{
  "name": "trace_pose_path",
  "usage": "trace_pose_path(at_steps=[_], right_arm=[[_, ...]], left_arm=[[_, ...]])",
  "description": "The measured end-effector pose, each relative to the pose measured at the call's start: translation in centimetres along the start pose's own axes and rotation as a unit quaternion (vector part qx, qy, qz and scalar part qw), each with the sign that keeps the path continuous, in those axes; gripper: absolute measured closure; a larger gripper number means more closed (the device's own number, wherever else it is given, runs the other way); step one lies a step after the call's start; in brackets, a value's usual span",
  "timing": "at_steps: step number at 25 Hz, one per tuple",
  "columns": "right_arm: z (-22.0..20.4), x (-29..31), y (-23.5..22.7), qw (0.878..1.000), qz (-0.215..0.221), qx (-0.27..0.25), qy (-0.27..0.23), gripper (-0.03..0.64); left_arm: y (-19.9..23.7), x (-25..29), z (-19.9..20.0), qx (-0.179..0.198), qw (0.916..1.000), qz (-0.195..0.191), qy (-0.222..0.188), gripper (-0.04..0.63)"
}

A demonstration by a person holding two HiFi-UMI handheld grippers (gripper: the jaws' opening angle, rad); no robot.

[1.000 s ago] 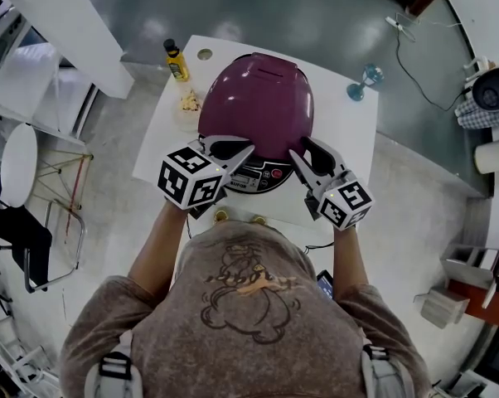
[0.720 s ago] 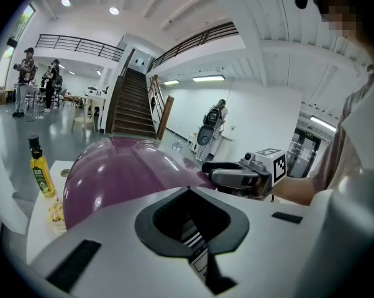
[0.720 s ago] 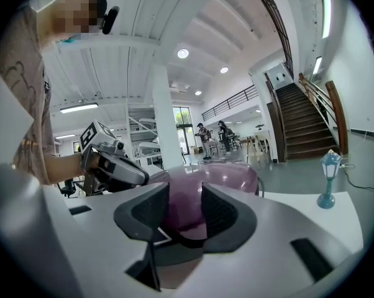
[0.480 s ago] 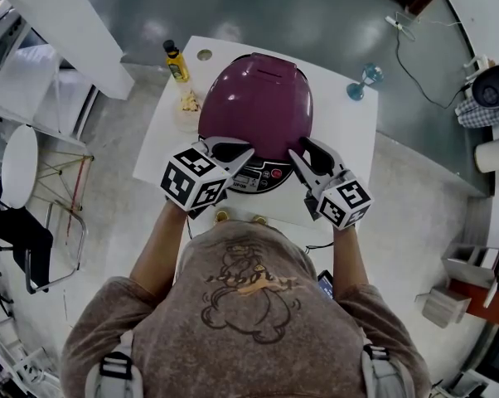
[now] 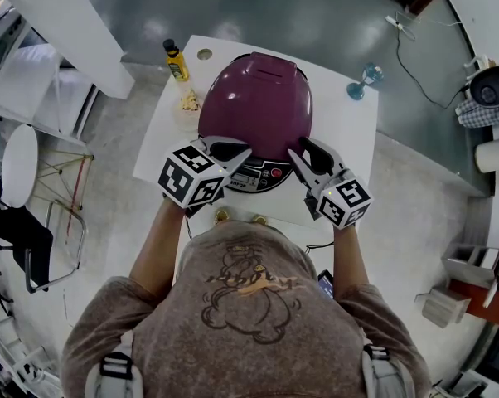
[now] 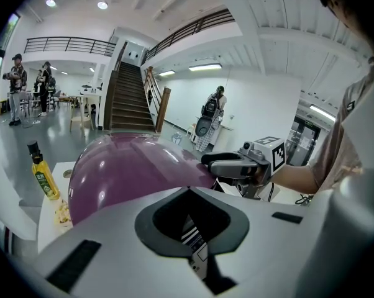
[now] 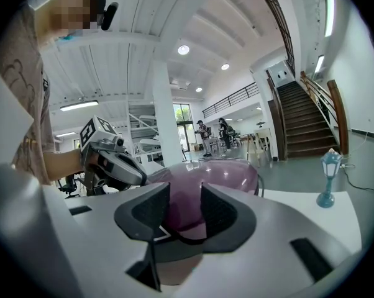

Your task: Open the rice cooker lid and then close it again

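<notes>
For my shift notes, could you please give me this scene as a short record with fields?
Surface: white table
Rice cooker: purple, lid down
Left gripper: at cooker's front, jaws together, empty
Right gripper: at cooker's front, jaws apart, empty
Also on table: yellow bottle, small blue lamp

Bright, even indoor light from round ceiling lamps (image 6: 102, 5) and strip lights (image 6: 205, 67) high above the left gripper (image 6: 188, 188). Soft glare streaks on the glossy purple domed rice cooker lid (image 6: 118, 166) just ahead of it. Both gripper views: heavy fisheye bending, black corners, near jaw bodies soft. Head view dimmer, greyer, shadows faint.
</notes>
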State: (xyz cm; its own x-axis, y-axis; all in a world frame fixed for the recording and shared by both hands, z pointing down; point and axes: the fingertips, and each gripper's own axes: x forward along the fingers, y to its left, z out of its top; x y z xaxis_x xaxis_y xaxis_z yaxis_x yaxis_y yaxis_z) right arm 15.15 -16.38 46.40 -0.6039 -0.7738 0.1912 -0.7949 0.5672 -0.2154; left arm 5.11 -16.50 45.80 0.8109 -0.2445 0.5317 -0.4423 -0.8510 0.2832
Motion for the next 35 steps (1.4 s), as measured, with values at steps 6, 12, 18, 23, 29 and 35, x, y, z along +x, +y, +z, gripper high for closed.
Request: trace_pose_path(at_steps=[6, 12, 18, 23, 29, 35], right_arm=[[-0.06, 0.04, 0.11, 1.000, 0.001, -0.001, 0.003, 0.460], [-0.23, 0.13, 0.04, 1.000, 0.001, 0.000, 0.006, 0.460], [-0.24, 0.09, 0.01, 1.000, 0.001, 0.006, 0.003, 0.462], [-0.30, 0.16, -0.06, 1.000, 0.003, 0.005, 0.005, 0.462], [-0.34, 0.17, -0.04, 1.000, 0.004, 0.003, 0.009, 0.462], [-0.56, 0.14, -0.07, 1.000, 0.001, 0.007, 0.008, 0.463]], left_arm=[[0.20, -0.20, -0.18, -0.005, 1.0000, 0.000, 0.005, 0.575], [0.61, -0.34, -0.44, -0.015, 0.9999, 0.002, 0.006, 0.575], [0.72, -0.44, -0.48, -0.017, 0.9998, 0.003, 0.006, 0.575], [0.80, -0.31, -0.54, -0.013, 0.9998, 0.009, 0.012, 0.575], [0.72, -0.15, -0.60, -0.003, 0.9995, 0.015, 0.027, 0.575], [0.69, 0.03, -0.84, -0.006, 0.9994, 0.014, 0.030, 0.575]])
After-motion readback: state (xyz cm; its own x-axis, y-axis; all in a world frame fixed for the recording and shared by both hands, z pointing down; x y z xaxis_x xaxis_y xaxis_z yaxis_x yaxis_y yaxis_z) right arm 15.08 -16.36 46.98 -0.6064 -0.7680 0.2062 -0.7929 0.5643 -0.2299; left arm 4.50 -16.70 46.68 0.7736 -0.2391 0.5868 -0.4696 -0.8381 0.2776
